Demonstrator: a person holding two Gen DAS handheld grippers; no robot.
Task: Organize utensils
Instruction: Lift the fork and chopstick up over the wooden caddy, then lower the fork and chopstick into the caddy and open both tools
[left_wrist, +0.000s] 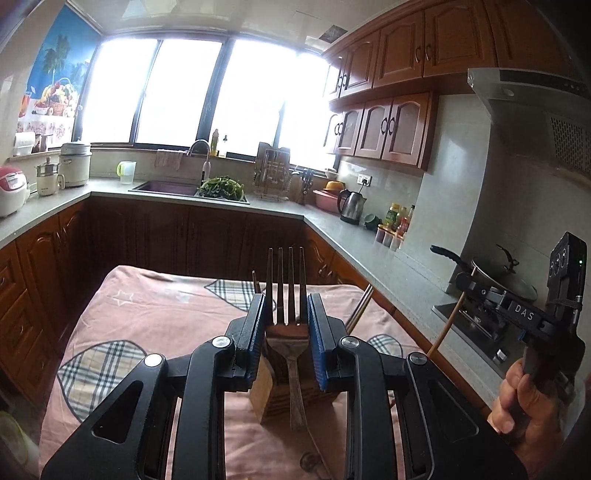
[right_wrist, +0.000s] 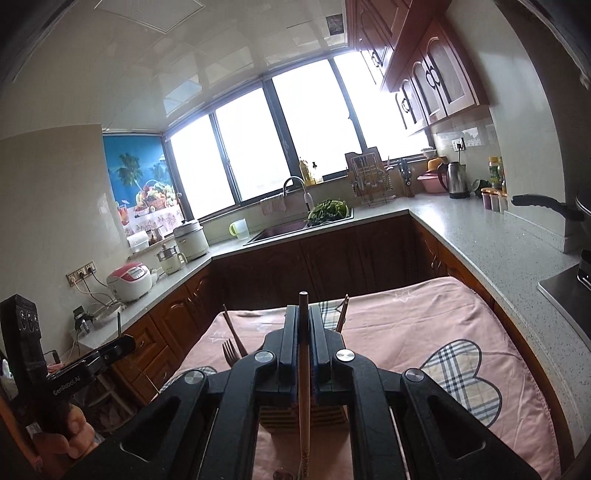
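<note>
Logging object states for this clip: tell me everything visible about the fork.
The fork looks metal, with four straight tines pointing up and a narrow handle running down toward the camera. It stands between the blue pads of the left hand-held gripper, in front of the wooden utensil holder. Whether the pads touch it is unclear.

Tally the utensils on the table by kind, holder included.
Fork: 1
Chopsticks: 3, namely the held chopstick in the right tool, the left chopstick and the far chopstick
Wooden holder: 1
Total: 5
</note>
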